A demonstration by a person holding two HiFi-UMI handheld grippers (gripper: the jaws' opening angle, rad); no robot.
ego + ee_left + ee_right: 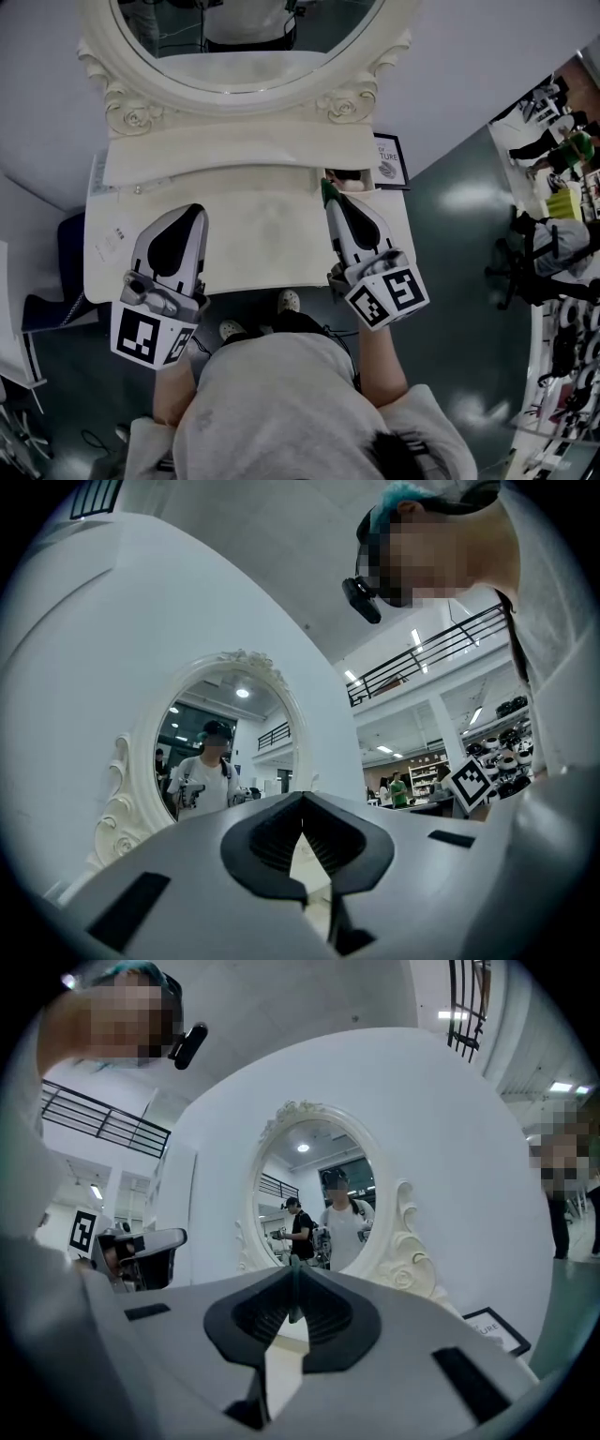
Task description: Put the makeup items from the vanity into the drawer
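The white vanity top (262, 239) lies under both grippers, below the oval mirror (244, 42). My right gripper (329, 194) is over the right part of the top, tip toward the mirror, shut on a thin green makeup item (324, 188). In the right gripper view that green strip (293, 1302) stands pinched between the black pads (328, 1321). My left gripper (195, 210) hovers over the left part of the top. Its jaws meet with nothing between them, as the left gripper view (302, 803) shows. I cannot make out a drawer clearly.
A raised white shelf (225, 155) runs along the back under the mirror. A dark patch (349, 175) sits at its right end; what it is I cannot tell. A framed sign (390, 159) leans right of the vanity. A dark blue seat (67, 253) stands at left.
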